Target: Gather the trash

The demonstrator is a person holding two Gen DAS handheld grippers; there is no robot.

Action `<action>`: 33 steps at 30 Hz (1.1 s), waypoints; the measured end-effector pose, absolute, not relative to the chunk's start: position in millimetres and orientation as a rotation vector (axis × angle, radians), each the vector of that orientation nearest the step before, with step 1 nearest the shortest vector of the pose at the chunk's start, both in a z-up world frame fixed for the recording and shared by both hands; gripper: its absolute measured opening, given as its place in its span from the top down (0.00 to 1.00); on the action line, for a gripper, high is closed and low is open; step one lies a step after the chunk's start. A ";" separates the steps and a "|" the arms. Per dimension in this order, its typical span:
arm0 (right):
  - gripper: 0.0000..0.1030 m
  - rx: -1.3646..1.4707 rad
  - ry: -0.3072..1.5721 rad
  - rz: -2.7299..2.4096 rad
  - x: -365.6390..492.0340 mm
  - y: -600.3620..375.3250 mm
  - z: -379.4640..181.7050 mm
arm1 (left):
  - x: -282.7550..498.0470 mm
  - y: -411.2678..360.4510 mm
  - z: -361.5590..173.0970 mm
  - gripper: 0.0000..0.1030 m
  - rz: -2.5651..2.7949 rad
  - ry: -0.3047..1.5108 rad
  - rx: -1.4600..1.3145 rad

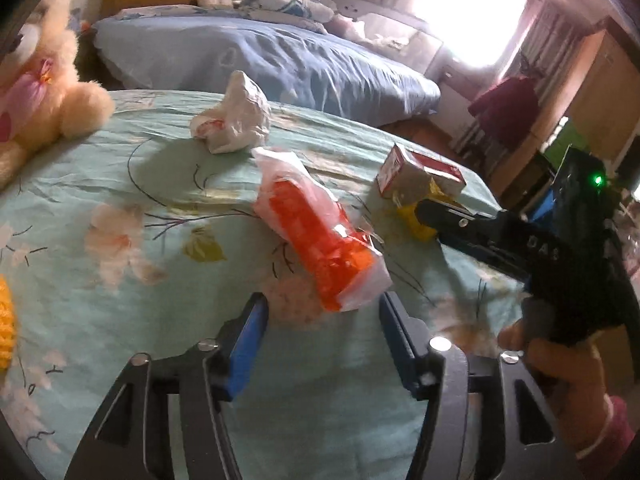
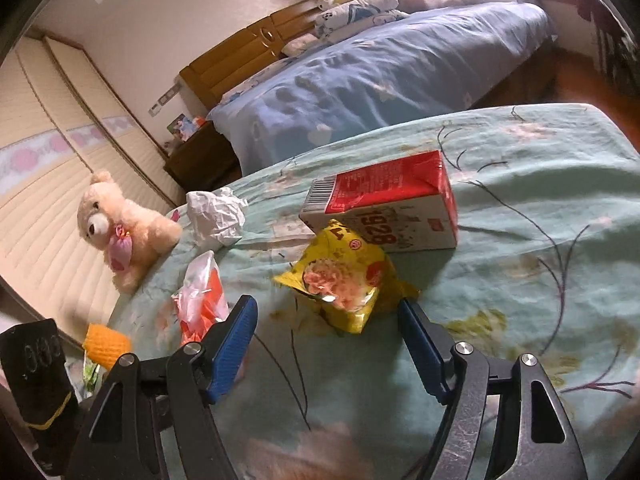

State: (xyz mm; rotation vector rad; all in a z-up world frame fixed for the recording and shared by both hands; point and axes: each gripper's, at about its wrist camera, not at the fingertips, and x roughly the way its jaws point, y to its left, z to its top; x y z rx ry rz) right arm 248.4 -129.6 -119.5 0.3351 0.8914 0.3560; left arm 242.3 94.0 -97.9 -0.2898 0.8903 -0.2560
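Note:
Trash lies on a pale green flowered bedsheet (image 1: 100,184). An orange packet in a clear bag (image 1: 320,236) has its near end between the tips of my left gripper (image 1: 323,304); the jaws stand apart and the pads do not press on it. A yellow snack wrapper (image 2: 344,284) sits between the tips of my right gripper (image 2: 326,308), also open and not squeezing it. Behind the wrapper lies a red and white carton (image 2: 384,204). Crumpled white paper (image 2: 216,216) rests farther back. In the left wrist view the right gripper (image 1: 424,216) reaches the yellow wrapper (image 1: 416,224) beside the carton (image 1: 416,172).
A cream teddy bear (image 2: 120,224) sits at the sheet's left edge, with a yellow knitted item (image 2: 108,340) nearer to me. A second bed with a blue cover (image 1: 260,52) stands beyond a narrow gap. A wardrobe (image 2: 48,184) lines the left wall.

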 end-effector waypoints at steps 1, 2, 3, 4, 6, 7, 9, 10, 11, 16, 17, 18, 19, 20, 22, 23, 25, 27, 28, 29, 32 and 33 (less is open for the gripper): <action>0.31 0.332 0.890 0.353 248.5 -128.8 -120.5 | 240.1 92.7 -97.3 0.44 -0.254 0.892 -0.300; 0.45 0.330 0.886 0.350 247.8 -128.7 -121.4 | 241.0 92.4 -96.7 0.43 -0.252 0.894 -0.313; 0.56 0.328 0.893 0.349 247.6 -128.6 -122.5 | 241.0 91.5 -95.6 0.42 -0.249 0.888 -0.323; 0.69 0.331 0.905 0.354 248.1 -128.8 -123.8 | 238.8 88.3 -94.3 0.41 -0.250 0.882 -0.325; 0.70 0.339 0.905 0.362 245.0 -132.4 -123.1 | 237.7 84.7 -91.1 0.36 -0.248 0.871 -0.322; 0.70 0.335 0.900 0.359 243.0 -134.0 -121.6 | 238.2 81.5 -89.6 0.36 -0.247 0.865 -0.320; 0.71 0.342 0.894 0.359 238.9 -139.7 -118.8 | 239.4 78.8 -88.8 0.36 -0.247 0.862 -0.324; 0.72 0.348 0.891 0.359 236.8 -143.5 -117.0 | 239.1 76.9 -87.5 0.36 -0.246 0.863 -0.327; 0.72 0.356 0.885 0.357 232.9 -149.2 -114.3 | 239.7 73.8 -86.8 0.36 -0.250 0.864 -0.332; 0.72 0.399 0.858 0.346 211.7 -179.8 -102.7 | 241.2 56.7 -82.0 0.33 -0.250 0.852 -0.322; 0.72 0.402 0.853 0.341 208.4 -185.1 -100.9 | 241.8 53.7 -81.5 0.33 -0.235 0.845 -0.313; 0.72 0.406 0.850 0.337 204.0 -190.4 -99.7 | 243.4 50.9 -81.4 0.33 -0.218 0.838 -0.304; 0.72 0.409 0.847 0.333 200.6 -195.3 -98.6 | 246.1 47.9 -82.4 0.33 -0.198 0.834 -0.295; 0.72 0.414 0.845 0.329 195.5 -201.6 -97.7 | 249.5 45.2 -84.2 0.34 -0.171 0.832 -0.291; 0.72 0.423 0.850 0.326 188.6 -210.7 -97.6 | 256.4 41.7 -88.0 0.36 -0.130 0.836 -0.281; 0.72 0.425 0.852 0.324 186.0 -214.3 -97.8 | 260.2 39.6 -90.6 0.44 -0.101 0.841 -0.264; 0.72 0.431 0.854 0.322 179.5 -222.0 -97.8 | 264.4 34.5 -93.5 0.57 -0.080 0.851 -0.236; 0.72 0.436 0.850 0.319 172.7 -229.7 -96.9 | 262.2 27.7 -92.3 0.62 -0.076 0.836 -0.224; 0.72 0.439 0.848 0.318 169.3 -233.1 -96.5 | 261.1 26.2 -91.9 0.64 -0.075 0.835 -0.216; 0.72 0.441 0.847 0.318 166.6 -235.5 -96.4 | 258.4 22.6 -91.6 0.65 -0.083 0.836 -0.212; 0.72 0.441 0.856 0.320 159.7 -241.7 -97.6 | 247.2 13.7 -90.1 0.66 -0.129 0.842 -0.221; 0.72 0.440 0.859 0.319 158.6 -243.6 -98.0 | 241.3 7.6 -88.9 0.66 -0.148 0.842 -0.218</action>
